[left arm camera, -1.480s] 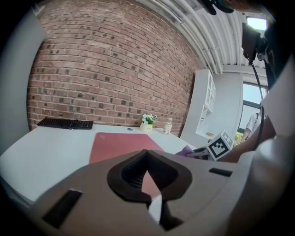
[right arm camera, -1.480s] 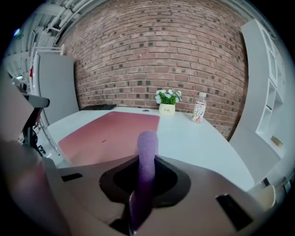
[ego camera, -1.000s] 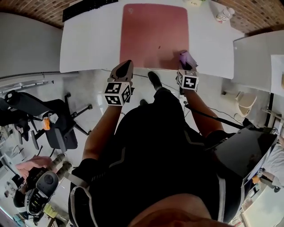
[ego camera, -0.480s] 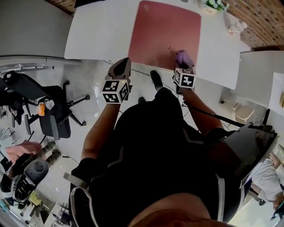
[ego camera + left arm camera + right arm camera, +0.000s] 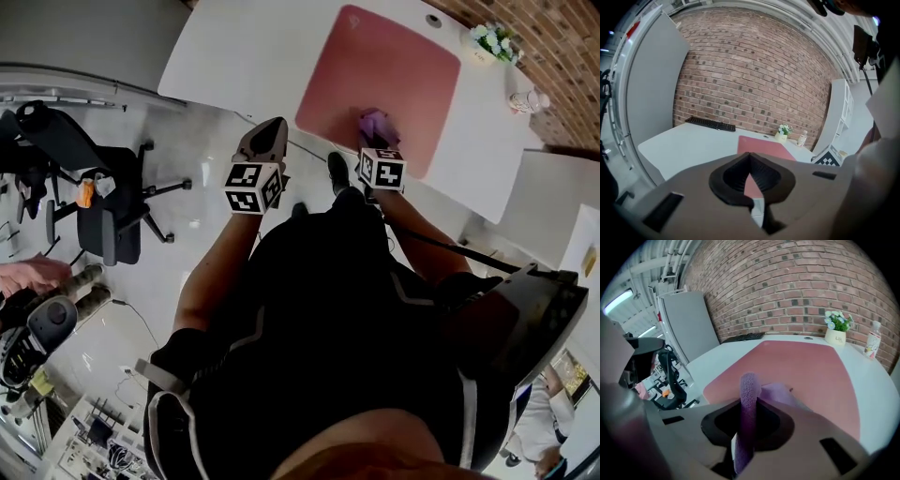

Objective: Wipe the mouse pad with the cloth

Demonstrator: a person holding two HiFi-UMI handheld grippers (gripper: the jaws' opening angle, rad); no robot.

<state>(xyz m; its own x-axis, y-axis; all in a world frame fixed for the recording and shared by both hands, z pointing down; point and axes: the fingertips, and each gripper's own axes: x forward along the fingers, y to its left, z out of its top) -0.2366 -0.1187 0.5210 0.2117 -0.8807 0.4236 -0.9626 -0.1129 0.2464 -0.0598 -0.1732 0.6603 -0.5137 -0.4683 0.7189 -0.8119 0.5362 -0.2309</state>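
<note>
Pinching the purple fuzzy cloth [image 5: 749, 385], the right gripper [image 5: 751, 414] rests it on the pink rectangular mouse pad [image 5: 801, 366], fold running forward along the fingers. A white flower pot [image 5: 836, 336] stands beyond. The left gripper [image 5: 751, 180] has its jaws together.

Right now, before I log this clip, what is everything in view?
desk: one, white, ahead of the person
mouse pad: one, pink-red, on the desk
cloth: one, purple, at the pad's near part, between the right gripper's jaws
keyboard: one, black, far side of the desk by the brick wall
flower pot: one, pale with white flowers, beyond the pad
bottle: one, clear, right of the pot
office chair: one, black, on the floor to the left
left gripper: jaws together, empty, short of the desk
right gripper: jaws shut on the cloth
</note>
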